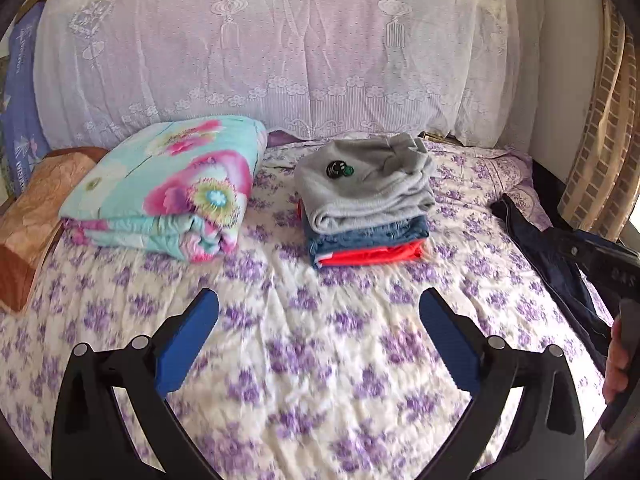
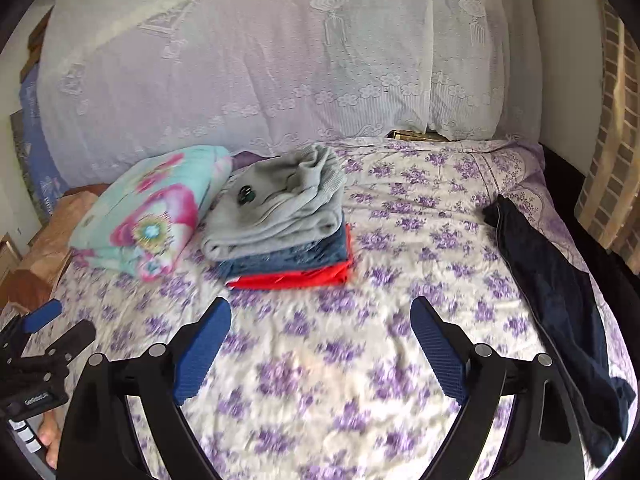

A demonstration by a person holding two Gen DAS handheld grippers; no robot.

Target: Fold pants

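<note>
Both tools are idle above the bed. The left gripper has its jaws spread wide with nothing between them; the right gripper is likewise spread and empty. Neither touches any cloth.

The pants to be folded lie unfolded, a dark navy strip stretched out long and narrow to the right of the right gripper, running from ahead of its right finger back past it toward the bed's near right edge. From the left gripper they lie well off to the right, beyond the other tool. Which end is the waistband cannot be told from these views.

Ahead of both grippers, slightly left of the right one, stands a stack of folded clothes: grey on top, blue beneath, red at the bottom. A small dark round item rests on the grey piece. Left of that stack lies a folded flowered quilt.

Assessment of handling: the pants appear to be a soft, limp, light fabric that will sag and slide under its own weight and will not hold shape when lifted from one point. Recommended hold: one gripper at each end of the strip, pinching through all layers at the edge, so the length can be carried over evenly. Risk: a single-layer pinch would let the lower leg drag and skew the fold.
</note>
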